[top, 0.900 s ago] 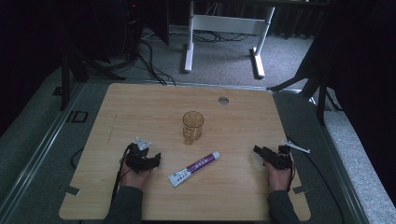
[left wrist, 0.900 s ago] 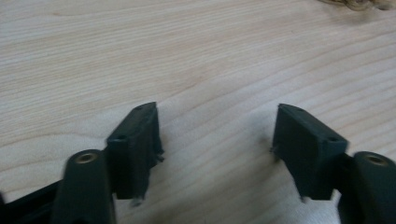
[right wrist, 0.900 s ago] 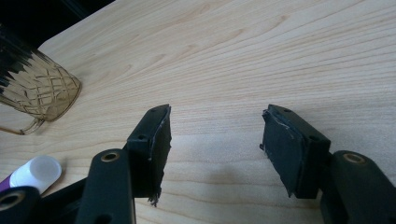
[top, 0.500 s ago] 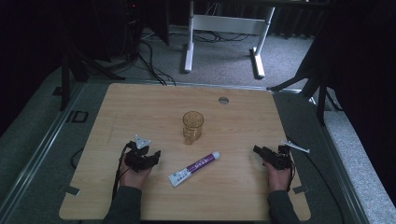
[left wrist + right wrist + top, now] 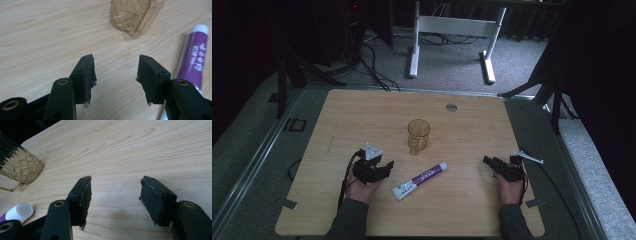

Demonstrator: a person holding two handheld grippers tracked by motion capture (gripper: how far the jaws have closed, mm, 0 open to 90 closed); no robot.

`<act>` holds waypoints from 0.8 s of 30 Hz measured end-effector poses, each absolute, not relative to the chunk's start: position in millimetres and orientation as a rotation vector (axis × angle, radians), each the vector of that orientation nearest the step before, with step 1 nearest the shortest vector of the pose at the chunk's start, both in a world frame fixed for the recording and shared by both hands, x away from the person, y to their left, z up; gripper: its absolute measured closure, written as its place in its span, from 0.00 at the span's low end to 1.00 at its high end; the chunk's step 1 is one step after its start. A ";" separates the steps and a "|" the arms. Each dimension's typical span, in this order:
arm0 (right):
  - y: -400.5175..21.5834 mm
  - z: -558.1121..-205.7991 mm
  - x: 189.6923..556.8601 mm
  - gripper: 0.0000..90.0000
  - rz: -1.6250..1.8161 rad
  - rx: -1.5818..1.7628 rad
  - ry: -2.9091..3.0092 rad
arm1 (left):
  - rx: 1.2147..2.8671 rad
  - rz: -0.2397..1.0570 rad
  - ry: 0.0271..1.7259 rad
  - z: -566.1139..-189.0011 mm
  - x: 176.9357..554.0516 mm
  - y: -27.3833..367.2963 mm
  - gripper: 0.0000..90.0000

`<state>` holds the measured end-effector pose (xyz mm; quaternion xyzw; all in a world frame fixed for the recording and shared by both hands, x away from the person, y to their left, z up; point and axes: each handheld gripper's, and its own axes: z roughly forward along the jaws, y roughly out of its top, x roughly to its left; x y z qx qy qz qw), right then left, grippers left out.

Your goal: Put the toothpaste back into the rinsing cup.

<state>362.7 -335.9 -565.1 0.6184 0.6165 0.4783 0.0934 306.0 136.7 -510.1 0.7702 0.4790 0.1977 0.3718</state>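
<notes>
Nothing has shifted since the earlier frames — both hands stay low on the wooden table (image 5: 362,115). The left gripper (image 5: 384,167) points toward the toothpaste tube (image 5: 420,180) lying just beside it, jaws spread wide, holding nothing. The right gripper (image 5: 488,161) — also gaping and empty — rests well apart from the tube. The amber glass mug (image 5: 418,135) stands upright beyond the tube.

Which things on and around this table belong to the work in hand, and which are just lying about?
Part of the work:
- toothpaste tube, lying flat between the two tools
- amber glass mug, upright behind it
- left tool, open
- right tool, open

Just lying about:
- round grommet in the table top
- white desk frame on the floor behind
</notes>
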 end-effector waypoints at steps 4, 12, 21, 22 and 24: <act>-335.2 -565.1 363.0 0.46 1.418 1.831 1.833 | 1.999 0.491 1.144 -508.0 302.3 127.8 0.53; -334.9 -565.0 363.1 0.46 1.418 1.830 1.836 | 2.014 0.462 1.095 -507.2 299.9 116.5 0.53; -334.7 -564.9 363.3 0.46 1.418 1.829 1.840 | 2.020 0.435 1.049 -511.0 297.4 109.0 0.53; -334.7 -564.9 363.3 0.46 1.419 1.829 1.840 | 2.020 0.429 1.046 -511.9 297.1 107.7 0.53; -334.8 -565.0 363.3 0.46 1.420 1.829 1.840 | 2.029 0.415 1.038 -514.4 296.7 104.5 0.53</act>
